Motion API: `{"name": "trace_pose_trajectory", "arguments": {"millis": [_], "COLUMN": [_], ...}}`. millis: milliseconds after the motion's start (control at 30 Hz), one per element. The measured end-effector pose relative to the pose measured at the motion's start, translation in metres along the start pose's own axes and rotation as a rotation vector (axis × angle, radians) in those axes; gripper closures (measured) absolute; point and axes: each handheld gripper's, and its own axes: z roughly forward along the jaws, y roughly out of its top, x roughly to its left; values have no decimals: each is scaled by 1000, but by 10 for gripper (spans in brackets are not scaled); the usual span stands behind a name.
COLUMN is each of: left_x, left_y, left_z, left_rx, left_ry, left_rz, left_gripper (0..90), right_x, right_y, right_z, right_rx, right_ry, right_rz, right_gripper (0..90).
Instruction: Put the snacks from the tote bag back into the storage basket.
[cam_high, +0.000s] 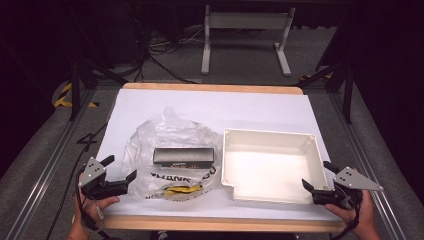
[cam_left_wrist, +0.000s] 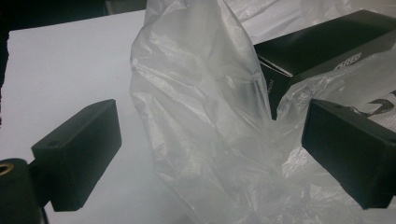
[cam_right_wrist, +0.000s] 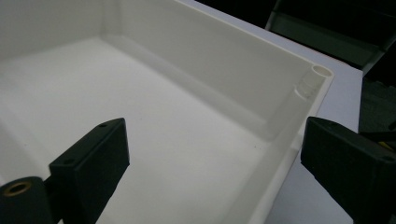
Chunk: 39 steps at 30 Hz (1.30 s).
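On a white-covered worktop (cam_high: 210, 102) sit, largest first, a shallow white tray (cam_high: 310, 165) at right, a crumpled clear plastic bag (cam_high: 170, 135) at centre-left, and a black box (cam_high: 183, 157) lying in the bag, long axis running left to right. Nearest the bag is the left gripper (cam_high: 119, 174), jaws spread, a fold of film standing between them (not yet pinched). At the tray's near right corner, the right gripper (cam_high: 317, 176) straddles the rim, jaws parted. Bare worktop lies behind both.
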Motion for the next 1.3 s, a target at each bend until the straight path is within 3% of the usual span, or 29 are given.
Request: {"name": "trace_pose_trajectory", "arguments": {"millis": [133,700,900,1300], "left_x": [-3,-5,-5,-7], "left_y": [0,1,0,0], "left_z": [0,-1,0,1], "left_rx": [5,1,9,18], "left_ry": [-8,-30,-35,-45], "left_rz": [9,22,23,26], "left_gripper": [56,56,56,56], "right_x": [0,0,4,16], "right_y": [1,11,24,54], "right_z": [-1,-3,-5,-5], "right_rx": [6,-10,-21,-83], "right_ry": [-4,-11,35,118], "right_rz": [-1,-14,-56,-57], "right_gripper": [122,109,251,284]}}
